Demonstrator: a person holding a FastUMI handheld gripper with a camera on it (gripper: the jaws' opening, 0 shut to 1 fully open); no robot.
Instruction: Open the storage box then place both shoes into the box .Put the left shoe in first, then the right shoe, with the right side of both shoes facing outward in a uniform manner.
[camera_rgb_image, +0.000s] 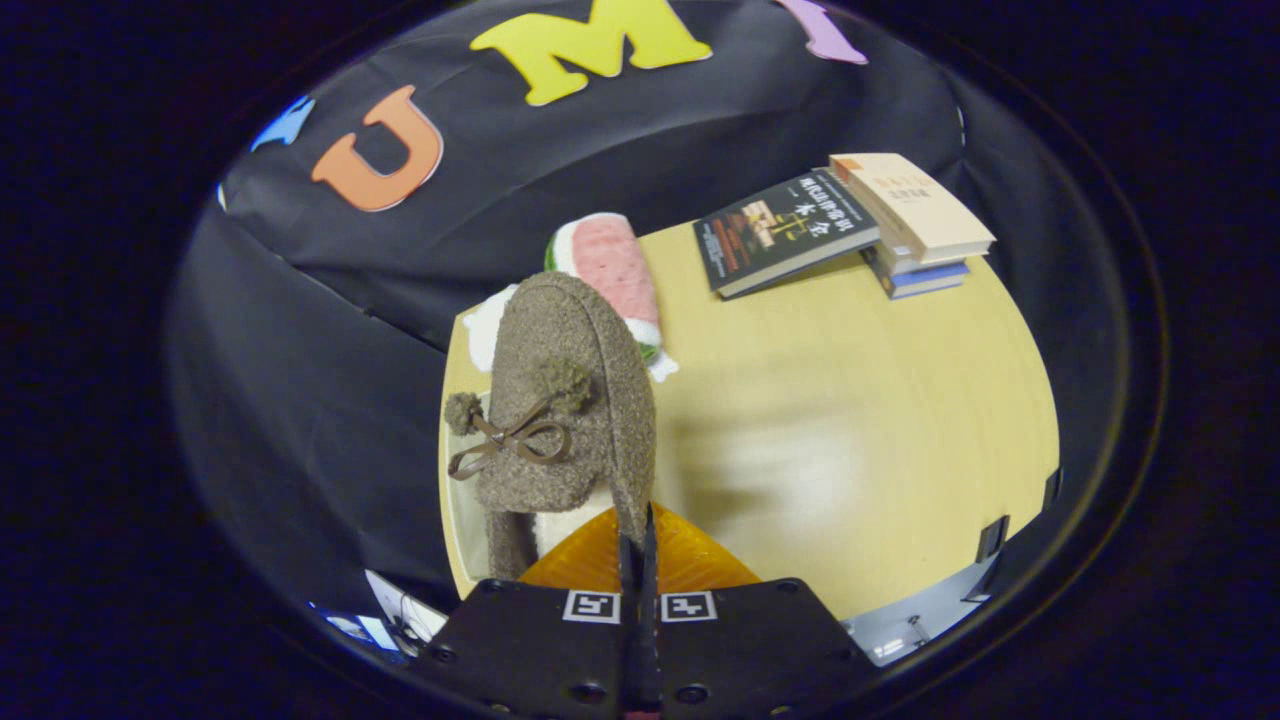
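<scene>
A brown fuzzy slipper (560, 400) with a small bow and pompoms hangs just ahead of my gripper (637, 545), lifted above the wooden table (850, 400). Both fingers are pressed together on the rim of the slipper's opening, at its right edge. Its toe points away from me and its pale lining shows near the fingers. A pink and white watermelon-patterned slipper (612, 265) lies on the table beyond the brown one, partly hidden behind it.
A stack of books (850, 225) sits at the table's far right corner. The table's left edge runs just left of the held slipper, with black booth cloth (330, 380) beyond it.
</scene>
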